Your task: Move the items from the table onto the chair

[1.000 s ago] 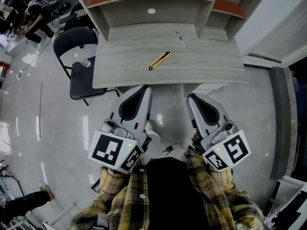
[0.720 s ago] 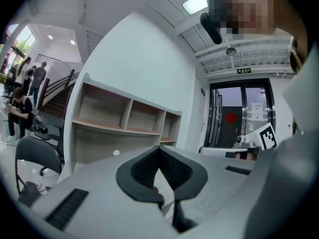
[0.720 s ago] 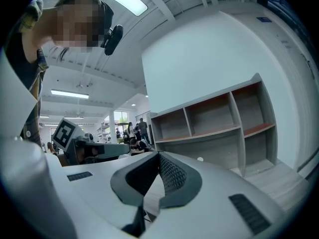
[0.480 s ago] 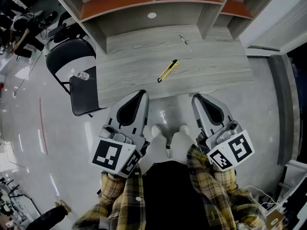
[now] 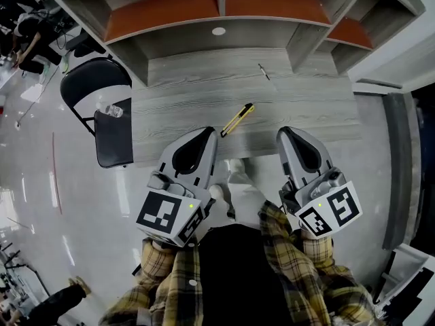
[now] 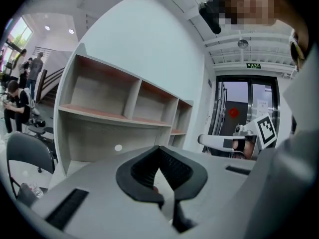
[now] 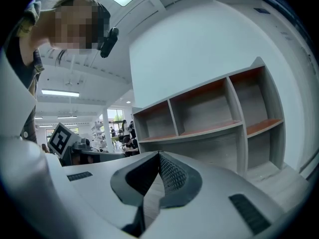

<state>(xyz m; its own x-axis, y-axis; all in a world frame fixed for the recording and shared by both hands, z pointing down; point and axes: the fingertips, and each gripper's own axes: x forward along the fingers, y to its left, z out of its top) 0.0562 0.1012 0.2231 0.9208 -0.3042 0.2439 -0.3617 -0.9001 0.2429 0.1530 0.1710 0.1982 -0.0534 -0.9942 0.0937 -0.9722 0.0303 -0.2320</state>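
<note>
Seen from above the person's head: a grey wood-grain table [image 5: 177, 104] stands against an empty shelf unit [image 5: 217, 9], and a black folding chair [image 5: 112, 141] stands at the table's left end. A small clear bottle [image 5: 113, 111] already lies on the chair seat.

A yellow box cutter [image 5: 237, 119] lies near the table's front edge, just ahead of the two grippers and between them. Its long axis runs on a slant, from its near end at the lower left to its far end at the upper right. The near end sits just beside the tip of the left gripper [image 5: 206, 133]. The right gripper [image 5: 286, 132] is clearly farther from it. So the left gripper is the nearer one, and it is also on the side where the chair stands.

Both grippers are held low in front of the person's body, pointing toward the table. Each gripper's own view shows its jaws closed tip to tip with nothing between them, so the jaws would need to open before a pick-up, probably across the cutter's narrow width.

Farther back on the table, toward the right, lies a thin dark object [image 5: 263, 71], possibly a pen. It is too small to identify for sure.
</note>
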